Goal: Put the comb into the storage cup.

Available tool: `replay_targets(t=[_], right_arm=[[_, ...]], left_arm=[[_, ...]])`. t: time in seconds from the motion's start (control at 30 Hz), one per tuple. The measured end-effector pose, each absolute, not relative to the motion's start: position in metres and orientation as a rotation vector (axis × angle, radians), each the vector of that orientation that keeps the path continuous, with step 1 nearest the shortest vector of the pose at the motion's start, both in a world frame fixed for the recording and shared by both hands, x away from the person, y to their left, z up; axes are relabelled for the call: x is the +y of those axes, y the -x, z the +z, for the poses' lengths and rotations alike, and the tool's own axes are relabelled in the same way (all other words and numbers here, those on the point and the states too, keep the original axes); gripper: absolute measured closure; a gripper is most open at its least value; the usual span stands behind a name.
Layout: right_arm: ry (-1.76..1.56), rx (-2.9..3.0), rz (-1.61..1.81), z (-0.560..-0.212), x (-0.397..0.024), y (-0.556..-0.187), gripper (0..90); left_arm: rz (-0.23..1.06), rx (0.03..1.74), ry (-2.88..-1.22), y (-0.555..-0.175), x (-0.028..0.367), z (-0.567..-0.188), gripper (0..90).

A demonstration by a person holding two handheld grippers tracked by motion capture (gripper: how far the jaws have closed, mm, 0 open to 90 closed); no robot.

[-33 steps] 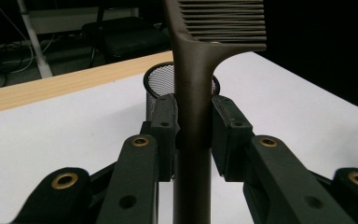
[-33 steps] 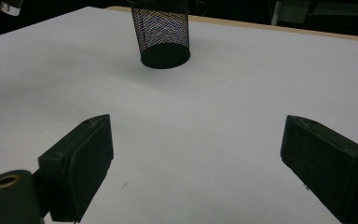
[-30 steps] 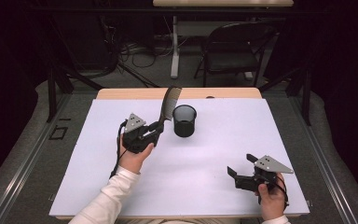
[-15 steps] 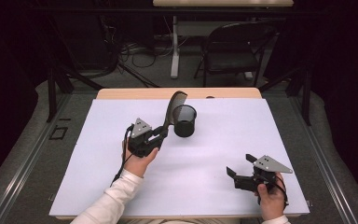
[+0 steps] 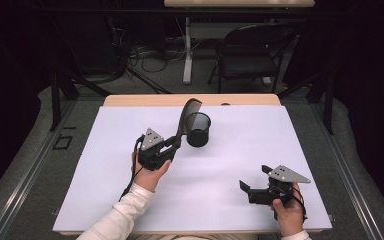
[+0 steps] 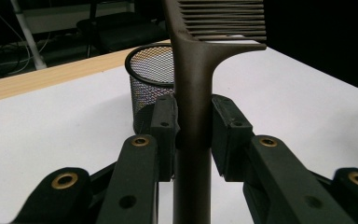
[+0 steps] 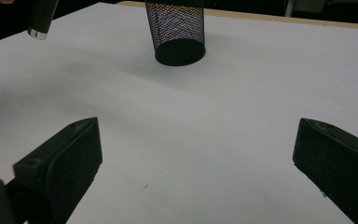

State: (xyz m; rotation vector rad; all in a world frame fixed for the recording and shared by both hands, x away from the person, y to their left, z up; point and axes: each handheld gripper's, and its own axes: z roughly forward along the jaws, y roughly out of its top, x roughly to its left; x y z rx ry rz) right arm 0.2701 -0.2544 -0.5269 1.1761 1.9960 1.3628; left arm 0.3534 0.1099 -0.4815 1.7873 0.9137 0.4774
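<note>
The left gripper (image 5: pixel 176 145) is clamped on the handle of a dark comb (image 6: pixel 193 88); in the left gripper view both pads press the handle from two sides, and the teeth stand above the jaws. In the high view the comb (image 5: pixel 186 117) leans up and toward the mesh cup (image 5: pixel 198 129), with its toothed end just over the near rim. The low end of the handle is in the air, as the right gripper view shows at its top left corner.

The right gripper (image 5: pixel 252 186) has its jaws wide apart and nothing is between them; they have just been opening further. It rests near the front right of the white table (image 5: pixel 300 150), well apart from the cup.

I judge the work as putting the comb into the cup. The picking up is done, and the comb is carried to the cup. What is left: to bring the comb above the opening, turn it so one end points down, lower it inside, and let go. The cup (image 7: pixel 177 32) stands upright and looks empty.
</note>
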Motion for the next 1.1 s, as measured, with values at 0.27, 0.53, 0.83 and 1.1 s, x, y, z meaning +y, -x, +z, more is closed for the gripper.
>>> replay_targets(t=[0.27,0.53,0.83,1.1], right_arm=[[-1.220,2.019,1.356,-0.523,-0.246,-0.273,0.0],[-1.260,2.019,1.353,-0.514,-0.237,-0.282,0.0],[-1.214,2.065,1.355,-0.500,-0.222,-0.293,0.0],[-1.195,2.078,1.358,-0.492,-0.207,-0.306,0.0]], left_arm=[[0.480,0.914,-1.778,-0.353,0.111,-0.481,72.4],[0.485,0.918,-1.769,-0.353,0.114,-0.479,72.4],[0.488,0.923,-1.758,-0.353,0.116,-0.479,72.4],[0.488,0.928,-1.753,-0.353,0.117,-0.480,72.4]])
